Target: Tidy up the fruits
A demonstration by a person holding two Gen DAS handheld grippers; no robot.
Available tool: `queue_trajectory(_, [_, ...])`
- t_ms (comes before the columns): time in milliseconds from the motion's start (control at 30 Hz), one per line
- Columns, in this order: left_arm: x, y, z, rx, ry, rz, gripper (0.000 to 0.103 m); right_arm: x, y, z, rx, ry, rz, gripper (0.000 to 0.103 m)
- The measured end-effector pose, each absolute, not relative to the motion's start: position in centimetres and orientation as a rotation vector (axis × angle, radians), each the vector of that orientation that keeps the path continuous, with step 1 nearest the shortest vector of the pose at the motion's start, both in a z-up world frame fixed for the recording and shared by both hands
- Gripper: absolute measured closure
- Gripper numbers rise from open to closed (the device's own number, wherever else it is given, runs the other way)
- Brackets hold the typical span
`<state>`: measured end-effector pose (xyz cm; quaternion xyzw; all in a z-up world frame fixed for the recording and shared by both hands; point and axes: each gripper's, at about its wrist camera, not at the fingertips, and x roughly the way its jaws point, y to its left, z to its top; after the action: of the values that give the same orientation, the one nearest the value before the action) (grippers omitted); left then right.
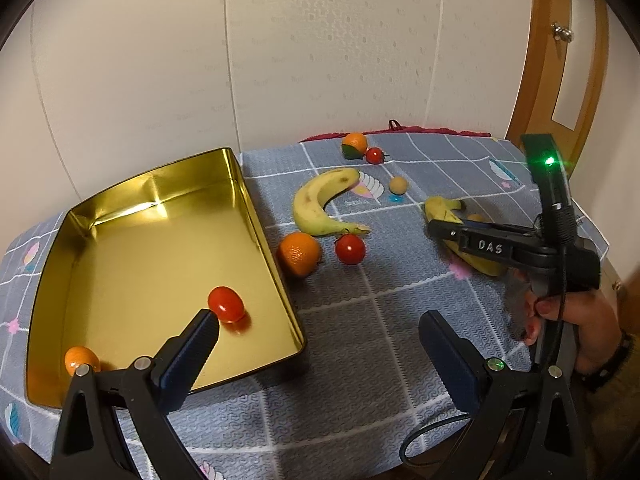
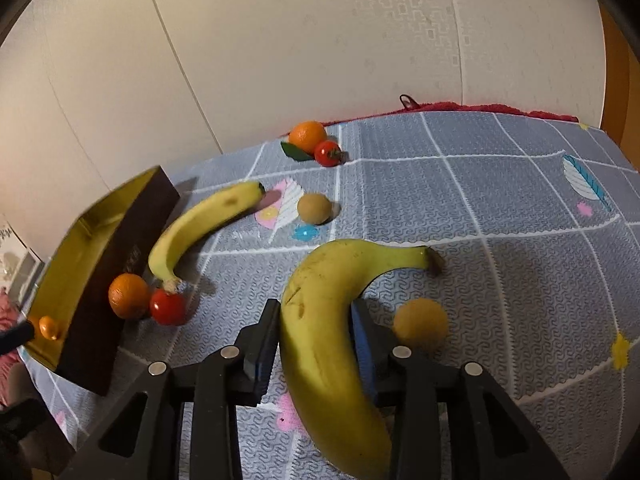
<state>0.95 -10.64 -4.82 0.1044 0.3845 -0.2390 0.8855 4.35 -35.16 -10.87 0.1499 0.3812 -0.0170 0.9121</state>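
Observation:
A gold tray (image 1: 256,216) stands at the left on the grey checked cloth; a red tomato (image 1: 226,305) and a small orange (image 1: 81,360) lie in it. My left gripper (image 1: 320,318) is open over the tray's right rim, its left fingertip beside that tomato. My right gripper (image 2: 316,308) is shut on a large banana (image 2: 320,340) around its middle; whether the banana rests on the cloth I cannot tell. Loose on the cloth lie a second banana (image 1: 316,204), an orange (image 1: 299,254) and a tomato (image 1: 350,249) beside the tray.
Another orange (image 2: 307,135) and tomato (image 2: 327,153) sit at the far edge near a red towel (image 2: 480,107). One tan round fruit (image 2: 314,209) lies mid-cloth, another (image 2: 420,323) just right of my right finger. A hand (image 1: 568,316) holds the right gripper; a wooden door (image 1: 568,80) is at right.

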Motion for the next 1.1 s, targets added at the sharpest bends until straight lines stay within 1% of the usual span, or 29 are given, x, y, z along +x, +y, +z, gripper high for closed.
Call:
queue_trajectory(267, [1.9, -12.3, -4.8, 0.228, 0.796, -0.502, 0.002, 1.3, -36.9, -7.9, 0.421, 0.581, -0.059, 0.074])
queue_trajectory(300, [2.0, -12.6, -4.7, 0.23, 0.798, -0.501, 0.002, 1.0, -37.3, -7.7, 0.431, 0.561, -0.077, 0.076])
queue_trajectory(333, [2.1, -13.0, -4.7, 0.23, 0.799, -0.506, 0.002, 0.5, -37.6, -7.4, 0.445, 0.538, -0.088, 0.081])
queue_trajectory(367, [2.2, -13.4, -4.7, 0.232, 0.799, -0.512, 0.002, 0.0, -38.1, -7.0, 0.462, 0.5, -0.093, 0.091])
queue_trajectory(400, [2.2, -13.7, -4.6, 0.235, 0.798, -0.518, 0.002, -0.7, -38.5, -6.5, 0.468, 0.458, -0.108, 0.092])
queue_trajectory(467, [2.2, -14.7, -4.6, 0.248, 0.794, -0.533, 0.002, -1.7, -38.9, -5.7, 0.432, 0.408, -0.177, 0.092])
queue_trajectory(533, [2.2, -15.6, -4.8, 0.267, 0.794, -0.549, 0.002, -1.2, -39.4, -6.1, 0.452, 0.432, -0.187, 0.092])
queue_trajectory(633, [2.2, -16.7, -5.1, 0.283, 0.803, -0.561, 0.002, -0.6, -40.1, -6.7, 0.507, 0.467, -0.165, 0.087])
queue_trajectory(700, [2.2, -17.1, -5.3, 0.285, 0.806, -0.566, 0.002, 0.1, -40.3, -7.4, 0.547, 0.513, -0.109, 0.075])
queue_trajectory(767, [2.1, -17.3, -5.5, 0.29, 0.814, -0.568, 0.002, 0.9, -40.0, -7.9, 0.536, 0.556, -0.117, 0.075])
queue_trajectory(833, [2.2, -17.6, -5.6, 0.292, 0.818, -0.568, 0.002, 1.7, -39.6, -8.4, 0.467, 0.617, -0.182, 0.074])
queue_trajectory(1100, [2.9, -17.7, -5.8, 0.275, 0.828, -0.562, 0.002, 2.9, -38.4, -11.1, 0.414, 0.788, -0.201, 0.074])
